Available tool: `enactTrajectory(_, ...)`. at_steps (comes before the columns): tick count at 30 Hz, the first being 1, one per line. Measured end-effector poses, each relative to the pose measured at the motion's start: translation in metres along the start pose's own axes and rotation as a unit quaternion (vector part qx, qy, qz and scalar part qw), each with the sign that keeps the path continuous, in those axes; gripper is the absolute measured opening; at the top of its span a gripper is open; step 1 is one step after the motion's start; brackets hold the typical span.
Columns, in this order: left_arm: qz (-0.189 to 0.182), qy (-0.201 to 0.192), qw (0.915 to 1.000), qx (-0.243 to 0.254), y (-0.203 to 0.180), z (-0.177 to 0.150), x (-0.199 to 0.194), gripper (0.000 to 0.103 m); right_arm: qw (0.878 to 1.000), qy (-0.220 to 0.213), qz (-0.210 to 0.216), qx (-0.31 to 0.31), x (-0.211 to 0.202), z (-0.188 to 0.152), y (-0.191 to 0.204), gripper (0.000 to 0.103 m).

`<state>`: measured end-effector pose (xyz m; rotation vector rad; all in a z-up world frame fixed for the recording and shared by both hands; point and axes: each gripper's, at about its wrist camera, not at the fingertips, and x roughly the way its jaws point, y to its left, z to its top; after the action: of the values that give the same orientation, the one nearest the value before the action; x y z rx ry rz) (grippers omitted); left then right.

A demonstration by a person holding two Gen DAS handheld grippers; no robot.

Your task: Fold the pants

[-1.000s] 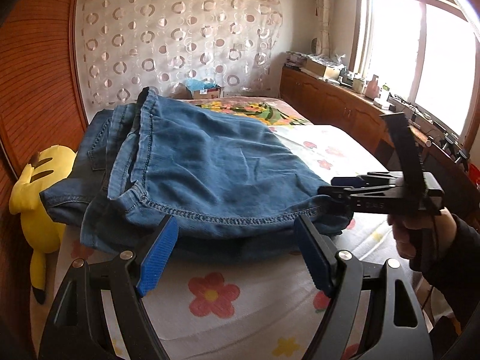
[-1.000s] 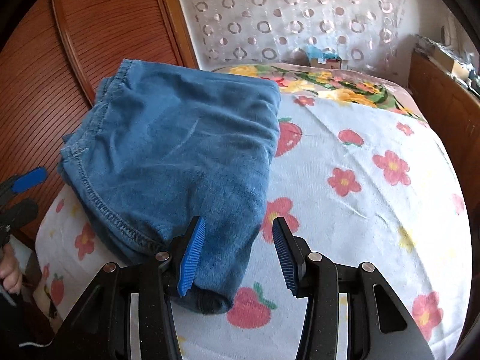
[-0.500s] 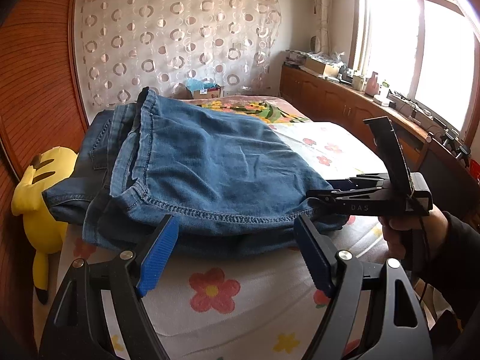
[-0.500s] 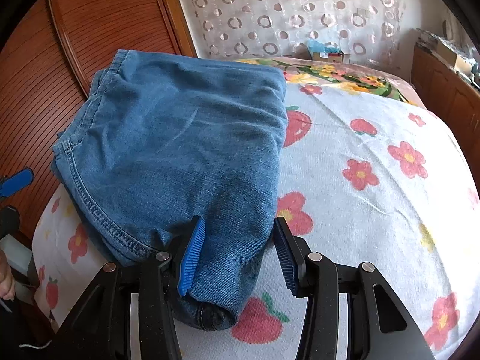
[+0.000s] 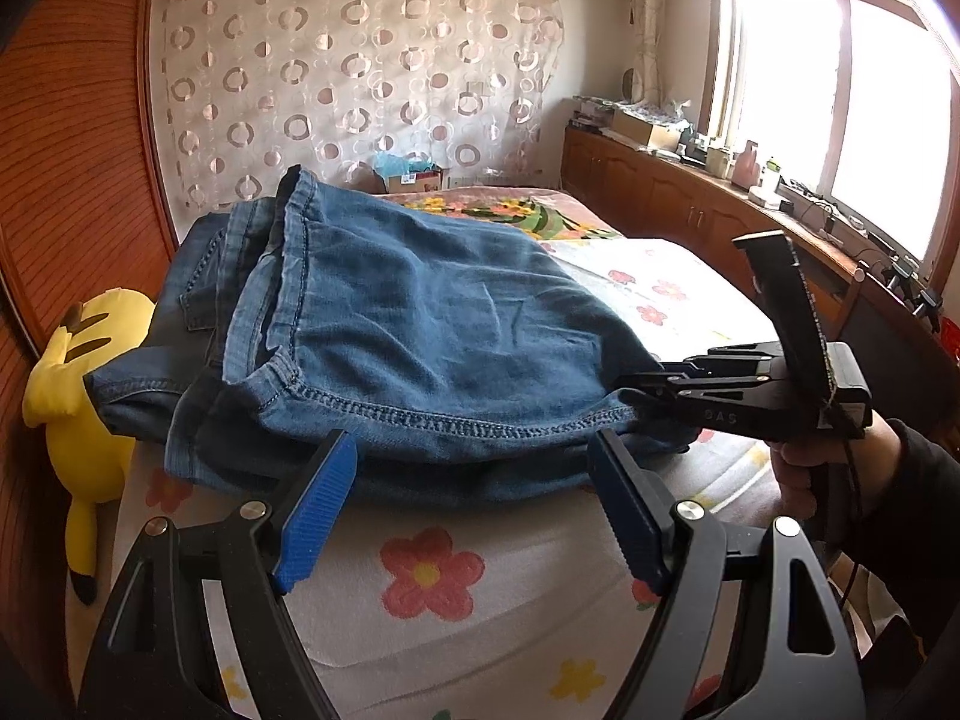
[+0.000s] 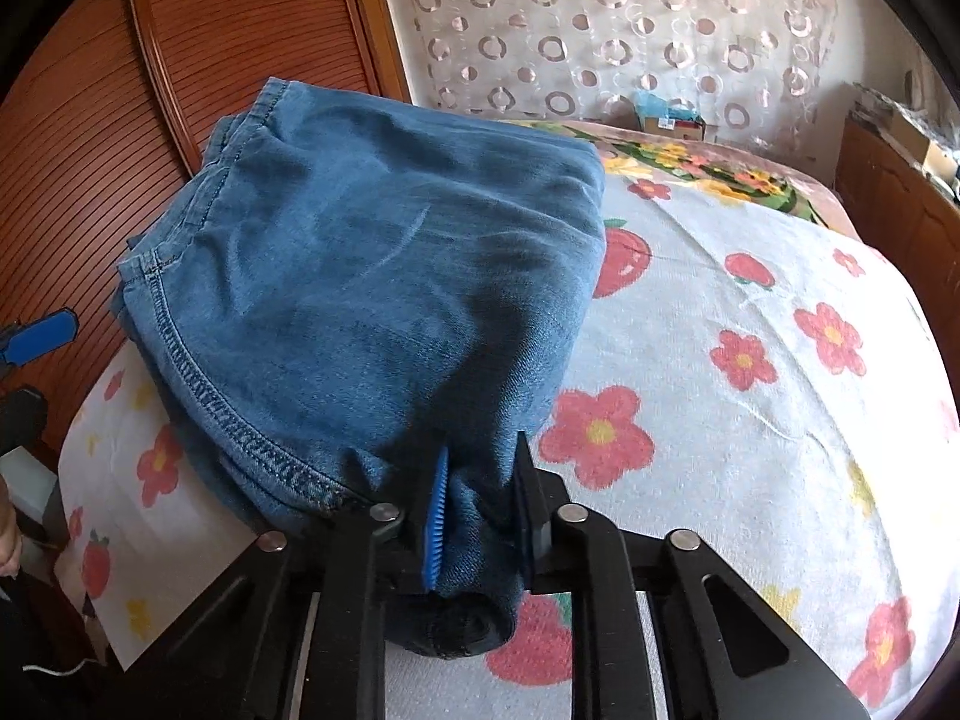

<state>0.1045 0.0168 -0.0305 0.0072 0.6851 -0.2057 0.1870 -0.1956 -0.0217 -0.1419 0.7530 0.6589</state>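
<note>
Right jaws have just been closing and now pinch the near corner of the pants.

Bed (image 6: 780, 420) fills the frame; pants (image 6: 372, 276) lie mid-left. Right gripper (image 6: 477, 510) holds their bottom-centre corner, layers probably bunched. Left gripper (image 5: 468, 516), wide and empty, sits just below the hem.

To your right, the flowered bed (image 6: 750, 450) lies bare and open, giving free passage. The folded pants (image 6: 372, 300) cover the bed's left part. Just beyond them, a wooden panel wall (image 6: 198, 48) blocks the left side, with a yellow plush toy (image 5: 78, 420) wedged between wall and bed.
</note>
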Motion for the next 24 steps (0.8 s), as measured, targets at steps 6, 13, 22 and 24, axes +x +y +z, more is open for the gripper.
enactTrajectory(6,0.003,0.000,1.0000,0.002,0.000,0.001,0.000,0.080,0.998,-0.058,-0.010,-0.022,-0.037,0.012,0.011,0.008)
enactTrajectory(13,0.003,-0.017,0.9998,0.008,-0.004,0.014,-0.013,0.080,0.992,-0.117,-0.040,-0.039,-0.112,0.028,0.000,0.007)
enactTrajectory(22,-0.024,-0.028,0.9989,0.029,-0.033,0.027,-0.014,0.080,0.989,-0.084,-0.119,-0.011,-0.170,-0.037,-0.077,0.007)
enactTrajectory(24,-0.033,-0.023,0.9985,0.036,-0.044,0.027,-0.008,0.080,0.989,-0.070,-0.129,0.003,-0.173,-0.057,-0.094,0.007)
